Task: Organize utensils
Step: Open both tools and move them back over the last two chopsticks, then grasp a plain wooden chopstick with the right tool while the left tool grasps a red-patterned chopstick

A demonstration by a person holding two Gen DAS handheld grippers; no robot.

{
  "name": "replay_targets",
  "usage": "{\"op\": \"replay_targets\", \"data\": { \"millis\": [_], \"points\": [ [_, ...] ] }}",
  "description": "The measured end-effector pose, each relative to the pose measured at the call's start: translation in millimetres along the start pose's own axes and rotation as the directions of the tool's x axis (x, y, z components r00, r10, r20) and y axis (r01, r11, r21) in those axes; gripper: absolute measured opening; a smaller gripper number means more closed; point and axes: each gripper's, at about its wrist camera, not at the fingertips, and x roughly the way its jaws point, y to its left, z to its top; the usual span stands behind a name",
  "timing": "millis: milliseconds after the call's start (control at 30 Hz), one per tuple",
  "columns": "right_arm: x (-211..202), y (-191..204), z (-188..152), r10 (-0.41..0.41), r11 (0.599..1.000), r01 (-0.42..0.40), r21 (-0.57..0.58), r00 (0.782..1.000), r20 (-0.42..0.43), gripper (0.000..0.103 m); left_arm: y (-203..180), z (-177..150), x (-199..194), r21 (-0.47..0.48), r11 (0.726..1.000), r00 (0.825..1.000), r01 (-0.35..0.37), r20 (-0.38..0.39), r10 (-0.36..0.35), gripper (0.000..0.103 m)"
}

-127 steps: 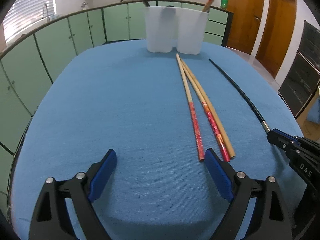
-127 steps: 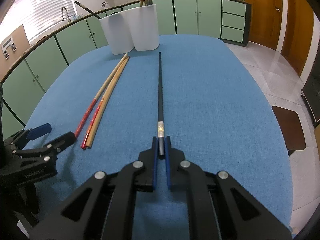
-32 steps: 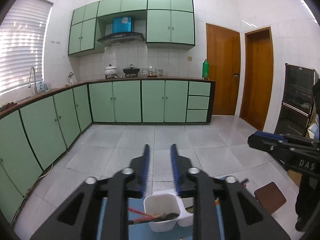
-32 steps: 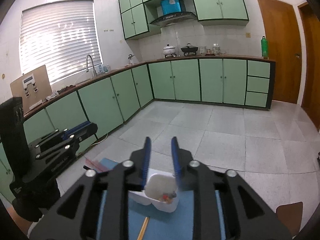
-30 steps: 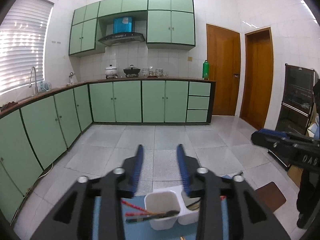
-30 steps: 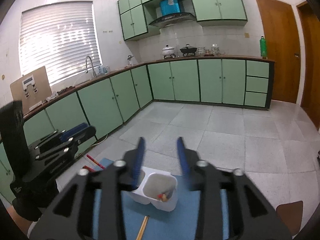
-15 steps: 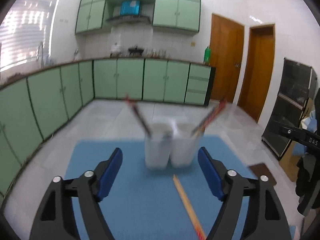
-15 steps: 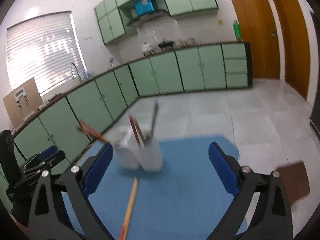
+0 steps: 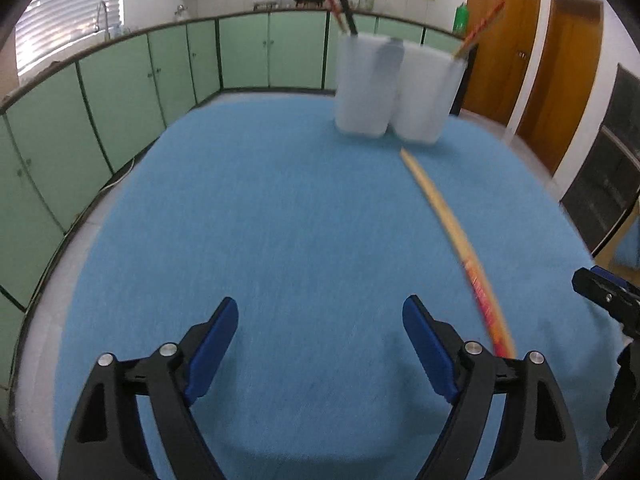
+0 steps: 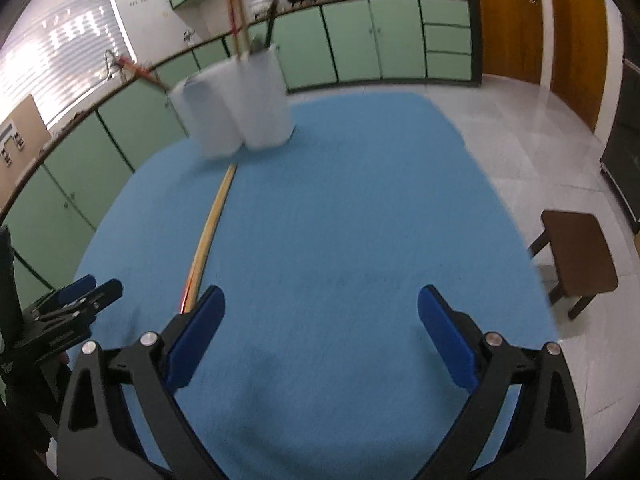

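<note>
Between pickups: both hand-held grippers empty, left (image 9: 320,344) opening wider, right (image 10: 320,332) spread wide. One chopstick (image 9: 452,232) left on the desk (image 9: 280,220), others in the holder (image 9: 396,92). Next: straddle chopstick, close, lift.

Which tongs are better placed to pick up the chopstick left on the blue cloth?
Left, probably, though it is close. Both tongs are empty. The chopstick ends right beside the left tongs, whose jaws are opening. It also ends just outside the right tongs, which stand wide open.
</note>
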Motion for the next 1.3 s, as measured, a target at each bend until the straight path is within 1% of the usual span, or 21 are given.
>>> {"op": "replay_targets", "data": {
  "millis": [133, 200, 267, 333, 367, 400, 700, 800, 933, 1067, 1133, 1300],
  "points": [
    [9, 22, -17, 0.016, 0.999, -0.018, -0.047, 0.998, -0.053, 0.094, 5, -9, 3, 0.001, 1.0, 0.999, -0.021, -0.024, 0.021, 0.084],
    [8, 35, -23, -0.017, 0.995, 0.013, -0.102, 0.999, -0.04, 0.094, 8, -8, 3, -0.008, 1.0, 0.999, -0.022, -0.026, 0.022, 0.084],
    [7, 46, -26, -0.007, 0.991, 0.0, -0.137, 0.999, -0.049, 0.094, 8, -9, 3, -0.004, 0.999, 0.999, -0.033, -0.026, 0.032, 0.086],
    [8, 52, -26, 0.003, 0.989, -0.011, -0.147, 0.998, -0.058, 0.09, 7, -9, 3, -0.001, 0.999, 0.999, -0.035, -0.03, 0.035, 0.086],
    [9, 58, -28, -0.002, 0.987, -0.008, -0.161, 0.998, -0.062, 0.084, 8, -9, 2, -0.001, 0.999, 0.999, -0.034, -0.029, 0.034, 0.087],
    [9, 61, -29, -0.023, 0.984, 0.013, -0.177, 0.998, -0.057, 0.081, 8, -9, 2, 0.001, 0.999, 0.999, -0.034, -0.029, 0.034, 0.087],
    [11, 73, -32, -0.05, 0.97, 0.032, -0.242, 0.997, -0.065, 0.08, 8, -9, 3, -0.008, 1.0, 0.999, -0.02, -0.027, 0.02, 0.089],
    [14, 75, -32, -0.068, 0.966, 0.05, -0.253, 0.996, -0.064, 0.079, 10, -10, 1, -0.005, 0.999, 0.999, -0.033, -0.027, 0.033, 0.089],
    [16, 79, -31, -0.072, 0.965, 0.053, -0.255, 0.995, -0.066, 0.079, 17, -12, -1, -0.005, 0.998, 0.997, -0.067, -0.028, 0.067, 0.089],
    [18, 90, -30, -0.025, 0.966, 0.004, -0.257, 0.996, -0.08, 0.079, 30, -14, -3, -0.043, 0.996, 0.996, -0.081, -0.03, 0.08, 0.089],
    [18, 93, -30, -0.019, 0.968, 0.0, -0.25, 0.997, -0.075, 0.077, 32, -14, -3, -0.056, 0.995, 0.997, -0.078, -0.029, 0.077, 0.089],
    [18, 88, -29, -0.05, 0.974, 0.035, -0.225, 0.997, -0.058, 0.07, 29, -15, -2, -0.041, 0.995, 0.996, -0.088, -0.031, 0.087, 0.091]
  ]
}}
